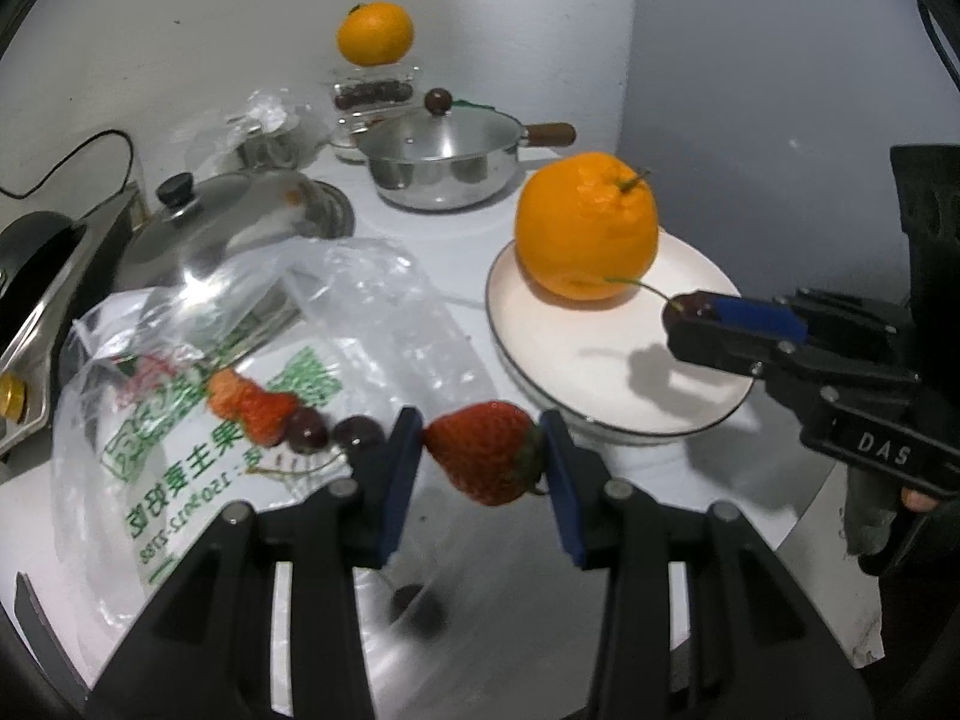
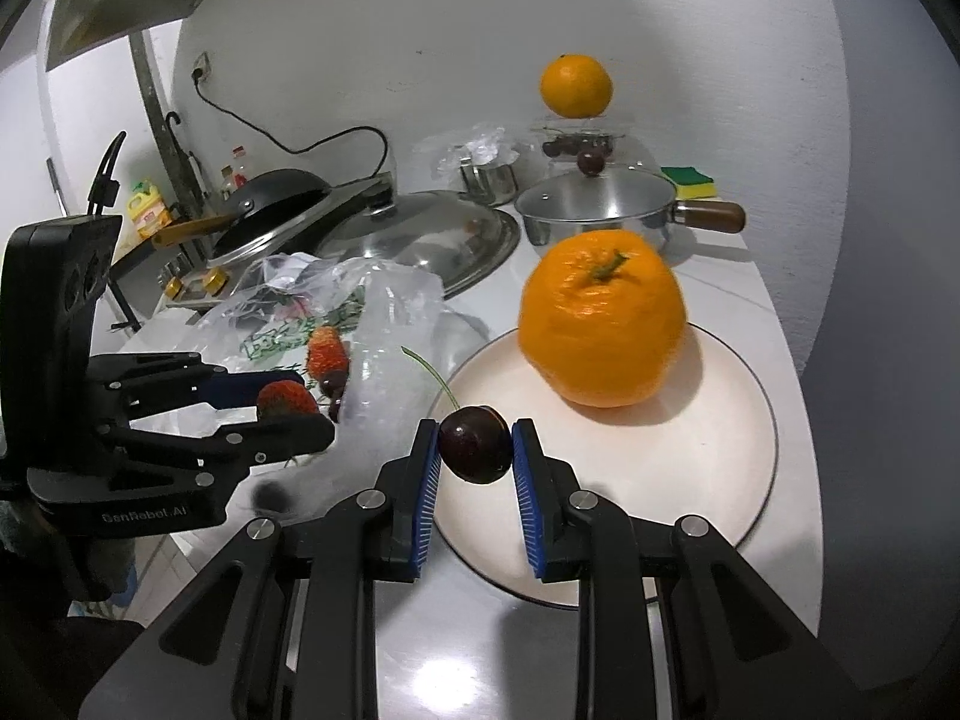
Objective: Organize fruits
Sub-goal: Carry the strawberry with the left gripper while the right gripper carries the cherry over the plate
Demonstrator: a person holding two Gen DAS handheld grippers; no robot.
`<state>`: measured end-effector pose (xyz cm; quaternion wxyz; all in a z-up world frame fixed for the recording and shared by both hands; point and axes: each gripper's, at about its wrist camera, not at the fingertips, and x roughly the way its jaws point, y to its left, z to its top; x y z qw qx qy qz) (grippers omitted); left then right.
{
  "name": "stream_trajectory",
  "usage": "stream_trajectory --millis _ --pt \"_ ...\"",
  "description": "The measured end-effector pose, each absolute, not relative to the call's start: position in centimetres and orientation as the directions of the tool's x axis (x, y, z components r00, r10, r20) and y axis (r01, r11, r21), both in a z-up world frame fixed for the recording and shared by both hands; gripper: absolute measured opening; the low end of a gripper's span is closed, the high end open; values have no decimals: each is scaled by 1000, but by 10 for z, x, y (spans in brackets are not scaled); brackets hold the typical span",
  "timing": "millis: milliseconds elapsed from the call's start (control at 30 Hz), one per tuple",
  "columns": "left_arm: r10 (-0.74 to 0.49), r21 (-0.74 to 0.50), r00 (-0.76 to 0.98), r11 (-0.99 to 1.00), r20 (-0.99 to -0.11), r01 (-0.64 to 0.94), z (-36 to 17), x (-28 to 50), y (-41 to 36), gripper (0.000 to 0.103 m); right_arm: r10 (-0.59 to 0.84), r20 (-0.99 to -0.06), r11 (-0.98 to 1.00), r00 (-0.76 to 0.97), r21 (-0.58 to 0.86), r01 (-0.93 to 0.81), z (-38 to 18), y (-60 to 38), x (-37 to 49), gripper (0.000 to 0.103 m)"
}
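Left wrist view: my left gripper (image 1: 483, 450) has its jaws pinched on a strawberry (image 1: 485, 451), held up off the table (image 1: 432, 222). Just past it on the left is a clear plastic bag (image 1: 240, 372) with green print, and another strawberry (image 1: 252, 408) and a couple of dark cherries (image 1: 309, 429) are lying on it. To the right sits a white plate (image 1: 600, 372) with a big orange (image 1: 587, 225) on it. My right gripper (image 1: 690, 315) pokes in from the right over the plate, jaws closed on a cherry (image 1: 684, 305) with its stem sticking out toward the orange. Further back there's a steel pot (image 1: 444, 165) with a glass lid, a large pan lid (image 1: 240, 222), and a second orange (image 1: 375, 33) perched on a clear container.

Right wrist view: the right gripper (image 2: 474, 450) has its jaws squeezing that dark cherry (image 2: 474, 447) right above the near rim of the plate (image 2: 660, 480). The orange (image 2: 603, 318) sits further back on the plate. My left gripper (image 2: 288, 405) shows up on the left, clamping the strawberry (image 2: 285, 399) just beside the plastic bag (image 2: 384, 324).
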<state>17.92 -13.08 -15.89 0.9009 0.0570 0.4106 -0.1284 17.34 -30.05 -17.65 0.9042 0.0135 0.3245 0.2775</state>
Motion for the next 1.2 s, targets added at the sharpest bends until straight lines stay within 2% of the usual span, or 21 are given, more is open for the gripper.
stream_trajectory --millis 1200 --pt "-256 -40 553 927 -793 372 -188 229 -188 41 509 -674 838 536 245 -488 -208 -320 191 26"
